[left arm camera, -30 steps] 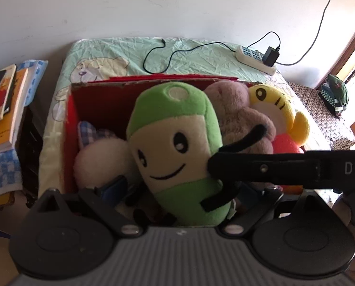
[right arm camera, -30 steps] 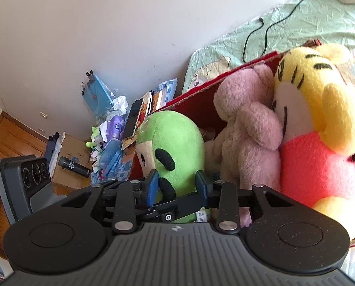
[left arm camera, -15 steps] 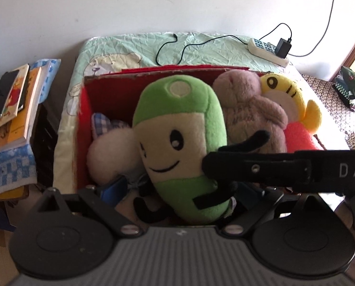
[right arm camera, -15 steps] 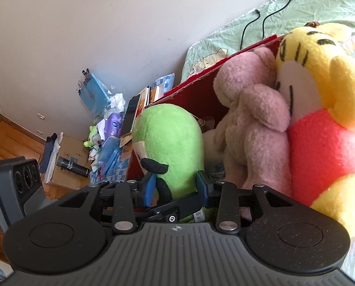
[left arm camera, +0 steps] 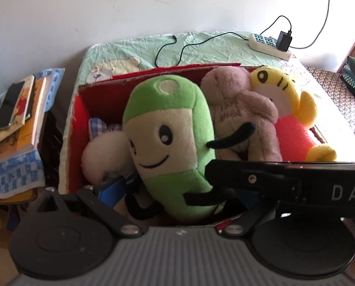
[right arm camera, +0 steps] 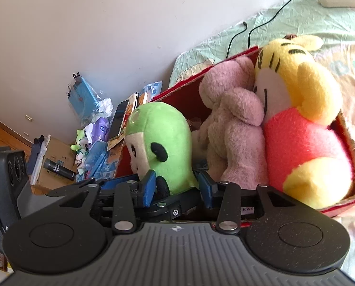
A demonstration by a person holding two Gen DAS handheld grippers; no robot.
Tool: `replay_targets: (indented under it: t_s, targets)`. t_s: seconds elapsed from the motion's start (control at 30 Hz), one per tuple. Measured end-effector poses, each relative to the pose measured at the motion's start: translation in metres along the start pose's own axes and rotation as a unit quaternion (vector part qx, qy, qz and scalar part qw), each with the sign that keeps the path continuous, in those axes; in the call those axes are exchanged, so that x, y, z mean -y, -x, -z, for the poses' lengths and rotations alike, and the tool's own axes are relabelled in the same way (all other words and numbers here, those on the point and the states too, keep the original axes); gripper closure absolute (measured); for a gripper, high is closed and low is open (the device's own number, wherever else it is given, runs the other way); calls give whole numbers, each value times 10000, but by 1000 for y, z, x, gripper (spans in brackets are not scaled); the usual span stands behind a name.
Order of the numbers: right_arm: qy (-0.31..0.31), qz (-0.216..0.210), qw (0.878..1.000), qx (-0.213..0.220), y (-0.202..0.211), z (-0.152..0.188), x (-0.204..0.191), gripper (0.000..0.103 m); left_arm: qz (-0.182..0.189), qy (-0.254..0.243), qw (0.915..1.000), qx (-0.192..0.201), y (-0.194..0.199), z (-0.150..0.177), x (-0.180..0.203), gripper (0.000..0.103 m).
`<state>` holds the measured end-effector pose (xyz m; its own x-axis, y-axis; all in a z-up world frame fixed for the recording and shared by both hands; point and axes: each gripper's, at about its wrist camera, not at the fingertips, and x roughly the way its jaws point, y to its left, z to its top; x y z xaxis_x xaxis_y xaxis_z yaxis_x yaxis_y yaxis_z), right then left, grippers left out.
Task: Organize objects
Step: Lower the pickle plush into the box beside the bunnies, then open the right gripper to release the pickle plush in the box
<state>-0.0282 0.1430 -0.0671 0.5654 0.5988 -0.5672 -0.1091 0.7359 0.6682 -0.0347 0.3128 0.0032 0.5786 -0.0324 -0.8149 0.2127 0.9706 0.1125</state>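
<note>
Jaws of the right gripper (right arm camera: 176, 189) clamp the green plush (right arm camera: 164, 140), upright in the red box (left arm camera: 101, 97) beside the pink bear (left arm camera: 239, 109); left gripper's (left arm camera: 172, 195) jaws spread wide around it.

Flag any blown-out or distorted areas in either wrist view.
Left wrist: sunlit bed sheet right of the red box clips to white; wall edges bow from the fisheye. Right wrist: sheet at far right washes out; green plush stays sharp.
</note>
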Motion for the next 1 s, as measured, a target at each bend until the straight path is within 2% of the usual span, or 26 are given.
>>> replay_targets:
  t_s: [0.37,0.5,0.7,0.87,1.0]
  targets:
    - [91,258,9994,234,16,7,0,58,-195,16,9998,21,6,5,7,3]
    - [104,301,9988,372,27,11,2,58,-220,-114,9996,153,14,6,17,3]
    - [276,565,9956,698,47,16,-3,57,-436,-430,9978,267,23,7,35,3]
    - [387,805,9928,804,55,20,-3,52,-424,-412,9979,263,27,8,40,3]
    - [464,948,9909,832,56,22,-3,52,-627,-361,9971,234,27,11,40,3]
